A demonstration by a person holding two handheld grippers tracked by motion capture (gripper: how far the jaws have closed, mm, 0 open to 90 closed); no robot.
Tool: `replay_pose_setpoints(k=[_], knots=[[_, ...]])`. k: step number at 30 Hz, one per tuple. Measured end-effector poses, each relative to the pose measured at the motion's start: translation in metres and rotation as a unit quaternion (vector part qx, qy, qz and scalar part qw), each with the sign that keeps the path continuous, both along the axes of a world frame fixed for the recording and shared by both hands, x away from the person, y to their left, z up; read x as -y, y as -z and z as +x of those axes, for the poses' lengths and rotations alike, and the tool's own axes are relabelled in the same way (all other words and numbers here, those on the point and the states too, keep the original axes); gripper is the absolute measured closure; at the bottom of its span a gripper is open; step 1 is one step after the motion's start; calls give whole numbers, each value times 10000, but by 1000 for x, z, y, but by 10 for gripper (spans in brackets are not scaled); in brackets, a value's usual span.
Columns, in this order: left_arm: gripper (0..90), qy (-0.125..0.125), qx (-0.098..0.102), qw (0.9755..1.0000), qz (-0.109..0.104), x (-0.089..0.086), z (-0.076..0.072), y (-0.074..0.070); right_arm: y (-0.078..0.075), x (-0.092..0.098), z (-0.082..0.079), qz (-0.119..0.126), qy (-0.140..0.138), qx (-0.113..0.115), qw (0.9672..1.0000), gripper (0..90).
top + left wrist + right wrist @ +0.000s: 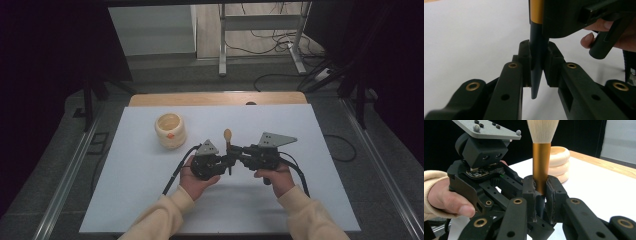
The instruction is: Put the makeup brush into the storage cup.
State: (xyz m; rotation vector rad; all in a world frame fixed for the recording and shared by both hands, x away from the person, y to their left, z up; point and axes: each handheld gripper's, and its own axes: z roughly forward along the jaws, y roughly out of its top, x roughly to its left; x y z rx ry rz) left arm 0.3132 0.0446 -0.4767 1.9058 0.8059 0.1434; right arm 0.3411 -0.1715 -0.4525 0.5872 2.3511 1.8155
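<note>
White table, near its middle: left gripper and right gripper meet, both clamped on an upright makeup brush, the left on its dark tapered handle, the right on its gold ferrule. A cream ribbed pot stands toward the far left corner.

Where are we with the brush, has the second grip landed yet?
Done: the makeup brush is lifted upright, bristles up. In hand: right tongs clamp its gold ferrule, left tongs are shut on its dark handle below. Left, probably: carrying it to the cream ribbed holder, which stands apart.
</note>
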Motion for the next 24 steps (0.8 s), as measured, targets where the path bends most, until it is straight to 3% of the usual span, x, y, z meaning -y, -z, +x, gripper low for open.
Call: replay_pose_setpoints(k=[7,12,14,16,17,18,21,23,24], knots=[[791,29,39,10000,62,0,-1,-2,-1,0,0,24,-11,-12,10000,779],[791,12,67,10000,68,-1,0,-2,-2,1,0,-7,-39,26,10000,723],[791,-1,61,10000,66,-2,0,-3,-3,0,-1,-65,-65,62,9999,646],[791,-18,53,10000,59,-3,0,-3,-4,-1,-2,-50,17,14,10000,467],[791,-27,55,10000,49,-3,1,-3,-4,-2,-1,-33,16,-16,10000,427],[791,-27,55,10000,49,-3,1,-3,-4,-2,-1,-33,16,-16,10000,427],[790,-72,52,10000,43,-6,1,-4,-9,-2,-4,114,-16,23,9999,305],[790,-81,49,9999,37,-7,2,-4,-10,-2,-4,113,32,28,9999,291],[790,-93,50,9999,39,-8,2,-4,-13,-2,-5,3,91,-10,10000,289]])
